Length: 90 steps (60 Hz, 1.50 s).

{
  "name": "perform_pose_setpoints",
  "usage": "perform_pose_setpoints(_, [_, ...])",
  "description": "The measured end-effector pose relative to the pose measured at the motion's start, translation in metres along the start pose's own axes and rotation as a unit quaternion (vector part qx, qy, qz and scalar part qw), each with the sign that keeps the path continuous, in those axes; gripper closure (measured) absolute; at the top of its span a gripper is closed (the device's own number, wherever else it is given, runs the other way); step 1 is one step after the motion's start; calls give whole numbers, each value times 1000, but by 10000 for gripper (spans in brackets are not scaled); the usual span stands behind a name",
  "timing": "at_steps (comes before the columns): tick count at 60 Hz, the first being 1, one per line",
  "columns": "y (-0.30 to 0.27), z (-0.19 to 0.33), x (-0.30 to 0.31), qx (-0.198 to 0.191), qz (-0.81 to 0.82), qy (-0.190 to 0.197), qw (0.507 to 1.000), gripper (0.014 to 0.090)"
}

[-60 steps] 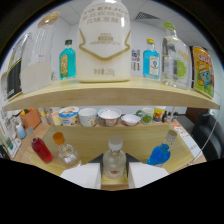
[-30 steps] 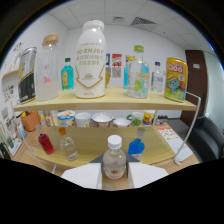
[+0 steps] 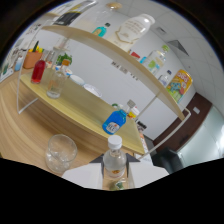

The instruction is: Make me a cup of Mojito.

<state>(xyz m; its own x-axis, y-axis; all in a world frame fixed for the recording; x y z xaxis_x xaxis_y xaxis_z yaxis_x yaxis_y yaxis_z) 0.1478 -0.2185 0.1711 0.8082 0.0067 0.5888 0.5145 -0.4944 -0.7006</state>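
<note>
My gripper (image 3: 116, 174) is shut on a small clear bottle (image 3: 114, 162) with a white cap, which stands upright between the two white fingers (image 3: 85, 175). An empty clear drinking glass (image 3: 61, 151) stands on the wooden table (image 3: 20, 125), just ahead of the left finger and close beside the bottle. The whole scene appears tilted from here. Beyond the fingers, a blue bottle (image 3: 115, 122) stands on the lower shelf.
A two-level wooden shelf (image 3: 75, 100) runs behind the table. Its lower level holds a red bottle (image 3: 38, 71), a clear bottle (image 3: 54, 85), an orange cup (image 3: 31, 59) and bowls (image 3: 77, 79). A big white jug (image 3: 132, 30) and more bottles stand on top.
The gripper has rolled and dropped towards the table with the bottle still held. The shelf now looks slanted, and the empty glass has come into view beside the left finger.
</note>
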Motion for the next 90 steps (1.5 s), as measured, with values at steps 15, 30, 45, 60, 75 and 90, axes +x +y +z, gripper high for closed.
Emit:
perform_pose_setpoints(15, [-33,2,-3,67,-358,67,929,709])
perform_pose_setpoints(30, [-51,8,-10,82,-588,114,797,709])
perform_pose_setpoints(45, [-55,8,-16,62,-699,138,699,712])
perform_pose_setpoints(60, [-56,-1,-14,63,-666,125,733,709])
perform_pose_setpoints(75, [-78,-28,5,111,-338,40,934,707])
perform_pose_setpoints(90, [-55,-25,17,115,103,-88,984,706])
